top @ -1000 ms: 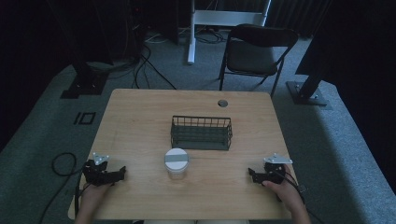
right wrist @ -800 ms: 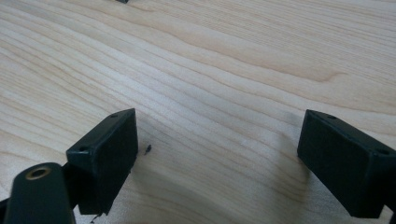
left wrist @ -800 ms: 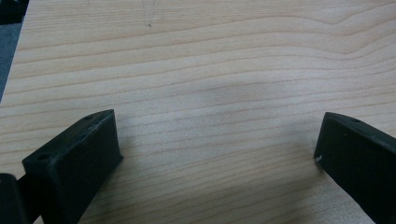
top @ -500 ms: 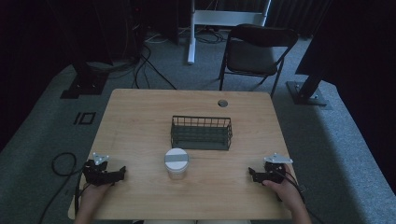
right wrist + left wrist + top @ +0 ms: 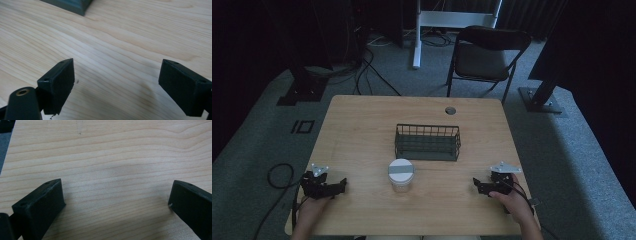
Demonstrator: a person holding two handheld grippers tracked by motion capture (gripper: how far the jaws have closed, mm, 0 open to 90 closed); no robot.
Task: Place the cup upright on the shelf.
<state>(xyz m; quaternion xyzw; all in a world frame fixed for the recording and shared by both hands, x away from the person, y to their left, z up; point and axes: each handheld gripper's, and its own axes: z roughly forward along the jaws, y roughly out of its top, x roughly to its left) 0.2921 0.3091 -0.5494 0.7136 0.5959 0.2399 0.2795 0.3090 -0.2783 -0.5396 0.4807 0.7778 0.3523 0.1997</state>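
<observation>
A clear jar with a white and grey lid (image 5: 401,175) stands near the middle front of the wooden table (image 5: 362,130). Behind it sits a dark wire basket (image 5: 427,142). My left gripper (image 5: 343,184) rests on the table at the front left, held by a hand. In the left gripper view its jaws stand wide apart over bare wood, the left gripper (image 5: 116,197) holding nothing. My right gripper (image 5: 475,184) rests at the front right, also hand-held. The right gripper (image 5: 116,75) is open over bare wood, with a corner of the basket (image 5: 72,5) at the top.
A round cable hole (image 5: 450,110) lies at the table's back right. A black folding chair (image 5: 484,52) stands behind the table. Cables (image 5: 277,175) trail on the grey carpet at the left, and stand bases (image 5: 542,100) sit on the floor on both sides.
</observation>
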